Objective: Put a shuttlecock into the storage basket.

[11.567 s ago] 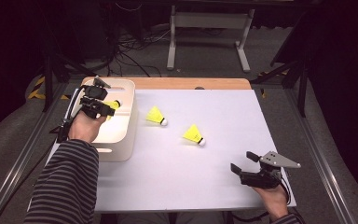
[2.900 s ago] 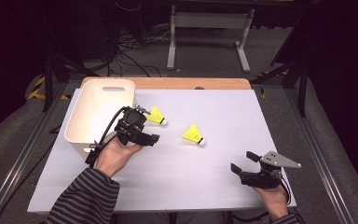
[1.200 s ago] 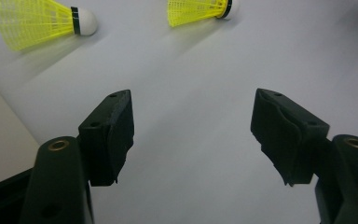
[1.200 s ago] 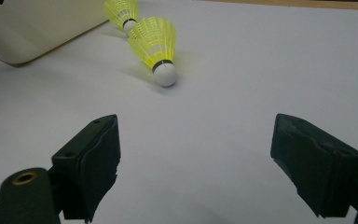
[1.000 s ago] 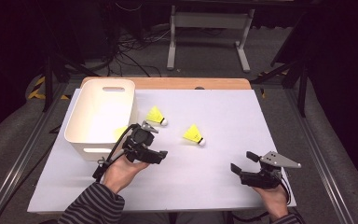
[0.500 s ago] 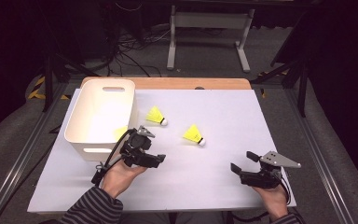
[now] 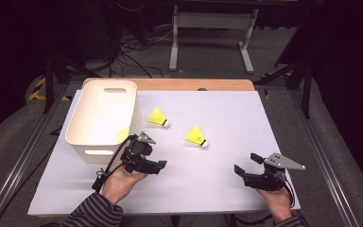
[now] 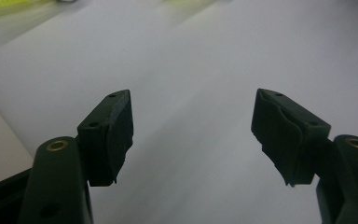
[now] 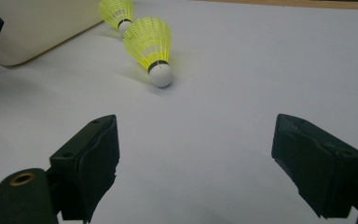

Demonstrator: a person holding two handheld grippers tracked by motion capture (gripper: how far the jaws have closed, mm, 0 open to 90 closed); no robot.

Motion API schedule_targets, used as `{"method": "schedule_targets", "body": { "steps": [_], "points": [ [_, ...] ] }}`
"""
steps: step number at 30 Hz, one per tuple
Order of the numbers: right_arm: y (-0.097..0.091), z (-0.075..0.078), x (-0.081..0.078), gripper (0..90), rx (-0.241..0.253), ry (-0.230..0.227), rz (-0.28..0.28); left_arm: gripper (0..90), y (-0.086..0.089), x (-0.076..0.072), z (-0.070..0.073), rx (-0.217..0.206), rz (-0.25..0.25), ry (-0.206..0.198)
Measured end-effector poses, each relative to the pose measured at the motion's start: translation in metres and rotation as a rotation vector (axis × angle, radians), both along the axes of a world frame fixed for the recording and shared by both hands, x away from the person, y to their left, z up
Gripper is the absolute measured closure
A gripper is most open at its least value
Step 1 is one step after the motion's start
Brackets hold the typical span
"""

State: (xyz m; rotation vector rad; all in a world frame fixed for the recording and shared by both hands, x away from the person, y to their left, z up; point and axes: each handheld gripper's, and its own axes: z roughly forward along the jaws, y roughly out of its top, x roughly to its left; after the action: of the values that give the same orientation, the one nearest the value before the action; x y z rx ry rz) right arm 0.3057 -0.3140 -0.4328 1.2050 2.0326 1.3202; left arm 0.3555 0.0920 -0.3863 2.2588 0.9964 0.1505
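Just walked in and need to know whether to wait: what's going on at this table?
A person is putting yellow shuttlecocks into a white bin with two hand-held grippers. One shuttlecock lies in the bin. Two more lie on the white table: one near the bin, one further right. The left gripper is open and empty beside the bin. The right gripper rests open at the table's near right.

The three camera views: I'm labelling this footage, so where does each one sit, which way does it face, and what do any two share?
High view: above the person's side, facing forward and down on the white board; both forearms, left tool, right tool, bin.
Left gripper view: on the left tool, along its open jaws over bare board.
Right gripper view: on the right tool, facing the nearer shuttlecock.
Shared: high and right gripper views both show that shuttlecock.
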Motion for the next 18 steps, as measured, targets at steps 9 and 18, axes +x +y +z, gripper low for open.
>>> {"method": "schedule_targets", "body": {
  "steps": [9,18],
  "points": [
    [0.002,0.003,0.002,14.5,0.0,-0.003,0.003,30.5,0.004,-0.003,-0.001,-0.013,0.008,-0.003],
    [0.016,0.007,0.013,15.1,-0.029,0.008,0.039,30.3,0.007,-0.003,-0.007,0.006,0.015,-0.009]
  ]
}}
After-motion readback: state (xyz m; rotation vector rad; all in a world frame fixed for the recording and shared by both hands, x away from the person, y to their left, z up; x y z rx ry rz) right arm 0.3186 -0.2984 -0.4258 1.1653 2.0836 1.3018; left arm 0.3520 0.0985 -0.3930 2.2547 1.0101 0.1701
